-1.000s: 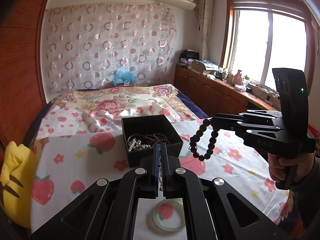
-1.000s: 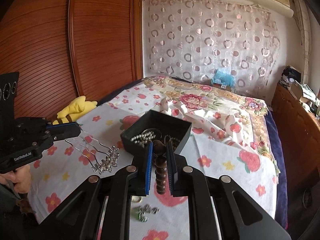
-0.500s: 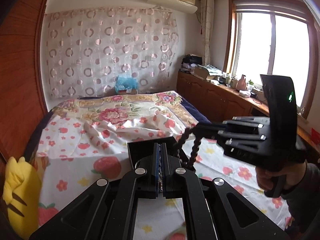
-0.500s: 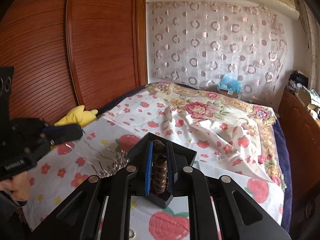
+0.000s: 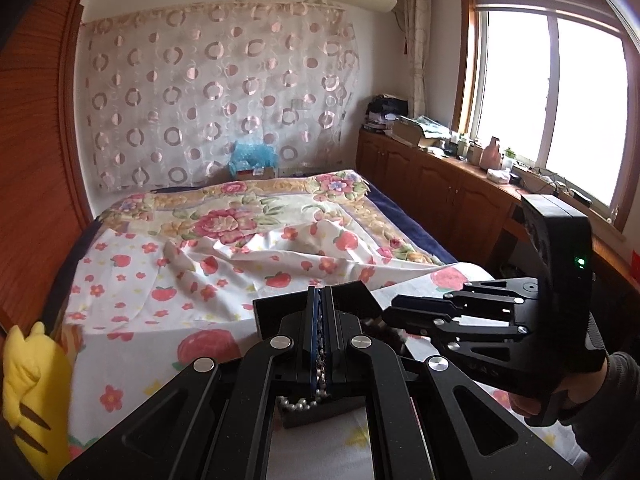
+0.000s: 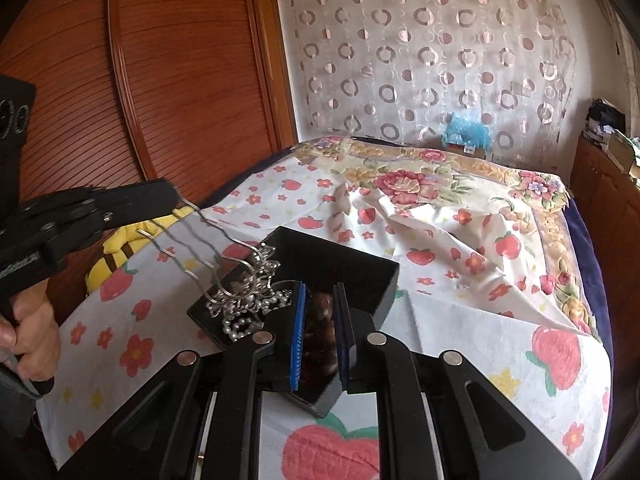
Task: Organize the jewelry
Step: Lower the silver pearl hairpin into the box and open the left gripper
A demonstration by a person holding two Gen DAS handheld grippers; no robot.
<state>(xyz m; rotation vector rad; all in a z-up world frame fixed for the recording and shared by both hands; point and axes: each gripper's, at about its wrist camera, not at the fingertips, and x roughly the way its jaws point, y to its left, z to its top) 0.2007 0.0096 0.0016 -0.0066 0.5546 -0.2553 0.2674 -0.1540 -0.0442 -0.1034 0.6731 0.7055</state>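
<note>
A black open jewelry box (image 6: 356,264) sits on the strawberry-print bedsheet; it also shows in the left wrist view (image 5: 352,296). A pearl strand (image 6: 244,322) lies inside it. My left gripper (image 5: 320,332) is shut on a silver hair comb (image 6: 240,280); its prongs are pinched at the gripper tip (image 6: 168,200) and its ornate head hangs over the box's left corner. My right gripper (image 6: 319,332) is shut on a dark brown bead bracelet (image 6: 320,320), held over the box. The right gripper also shows in the left wrist view (image 5: 394,312).
A yellow plush toy (image 5: 32,396) lies at the bed's left edge beside the wooden wardrobe (image 6: 180,92). A wooden cabinet (image 5: 452,200) with clutter runs under the window at right. The rumpled floral quilt (image 5: 240,220) covers the far bed.
Both grippers have moved forward and down over the black box. The bracelet now hangs inside the box opening and the hair comb's head has come over the box's left corner.
</note>
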